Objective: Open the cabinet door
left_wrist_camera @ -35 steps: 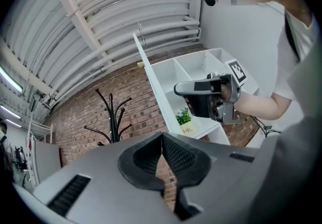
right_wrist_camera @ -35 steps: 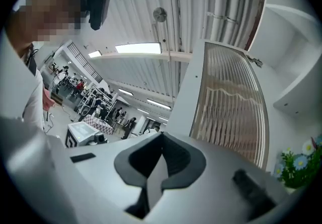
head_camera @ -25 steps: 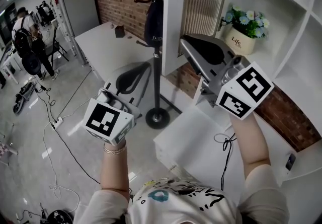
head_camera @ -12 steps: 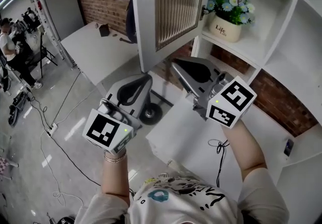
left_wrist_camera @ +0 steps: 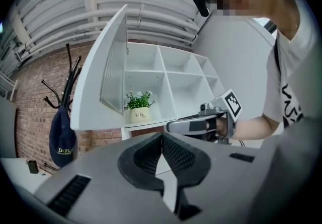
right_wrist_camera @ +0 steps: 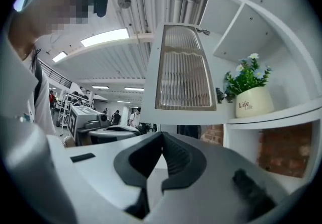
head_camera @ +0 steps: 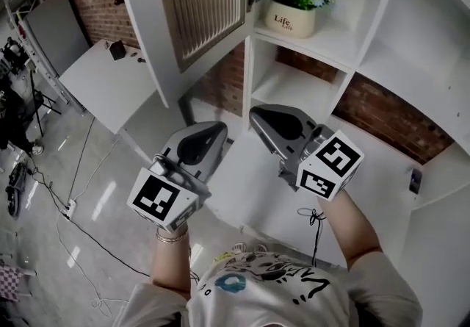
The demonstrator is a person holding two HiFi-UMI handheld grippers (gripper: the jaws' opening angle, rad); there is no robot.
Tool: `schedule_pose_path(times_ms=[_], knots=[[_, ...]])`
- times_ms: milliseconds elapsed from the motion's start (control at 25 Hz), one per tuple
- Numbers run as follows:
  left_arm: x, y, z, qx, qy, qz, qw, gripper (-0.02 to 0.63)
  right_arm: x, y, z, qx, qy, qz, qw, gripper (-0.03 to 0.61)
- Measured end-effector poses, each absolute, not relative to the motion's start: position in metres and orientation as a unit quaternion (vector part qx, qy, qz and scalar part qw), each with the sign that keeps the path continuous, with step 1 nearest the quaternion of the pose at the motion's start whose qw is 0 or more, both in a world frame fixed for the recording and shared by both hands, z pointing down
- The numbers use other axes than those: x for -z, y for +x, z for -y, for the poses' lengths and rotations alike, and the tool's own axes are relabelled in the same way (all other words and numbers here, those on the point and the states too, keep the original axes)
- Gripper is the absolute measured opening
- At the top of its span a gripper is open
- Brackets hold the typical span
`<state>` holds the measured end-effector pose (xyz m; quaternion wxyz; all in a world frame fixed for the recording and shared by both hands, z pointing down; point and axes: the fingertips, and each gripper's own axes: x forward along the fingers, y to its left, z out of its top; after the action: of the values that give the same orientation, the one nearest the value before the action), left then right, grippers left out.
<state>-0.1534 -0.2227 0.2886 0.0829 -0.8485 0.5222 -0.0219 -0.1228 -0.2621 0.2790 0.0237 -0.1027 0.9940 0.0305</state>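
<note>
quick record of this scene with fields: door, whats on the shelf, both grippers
cabinet door: swung wide open, ribbed panel, nothing touching it
flower pot: upright in the shelf unit, in the compartment next to the door
left gripper: shut, empty, clear of the door
right gripper: shut, empty, clear of the door
task state: door already open

I count 2 grippers, the left gripper [head_camera: 214, 128] and the right gripper [head_camera: 254, 112], and 2 marker cubes, the left cube [head_camera: 163, 200] and the right cube [head_camera: 330, 165]. Farther off I see 1 cabinet door [head_camera: 198, 2] and 1 flower pot [head_camera: 288, 18]. Far left: 1 table [head_camera: 103, 83], 1 coat rack [left_wrist_camera: 70, 74], 1 cap [left_wrist_camera: 63, 142].
</note>
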Motion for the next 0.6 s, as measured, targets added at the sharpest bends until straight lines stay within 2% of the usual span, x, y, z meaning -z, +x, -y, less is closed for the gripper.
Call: schedule_pose_path(times_ms=[160, 600], knots=[[-0.307, -0.129, 0.232, 0.025, -0.870, -0.489, 0.061, 0.015, -0.291, -0.099, 0.260, -0.027, -0.133, -0.991, 0.021, 0.028], [-0.335, -0.055, 0.244, 0.013, -0.917, -0.394, 0.065, 0.015, -0.340, -0.028, 0.254, 0.012, -0.228, -0.973, 0.028, 0.028]])
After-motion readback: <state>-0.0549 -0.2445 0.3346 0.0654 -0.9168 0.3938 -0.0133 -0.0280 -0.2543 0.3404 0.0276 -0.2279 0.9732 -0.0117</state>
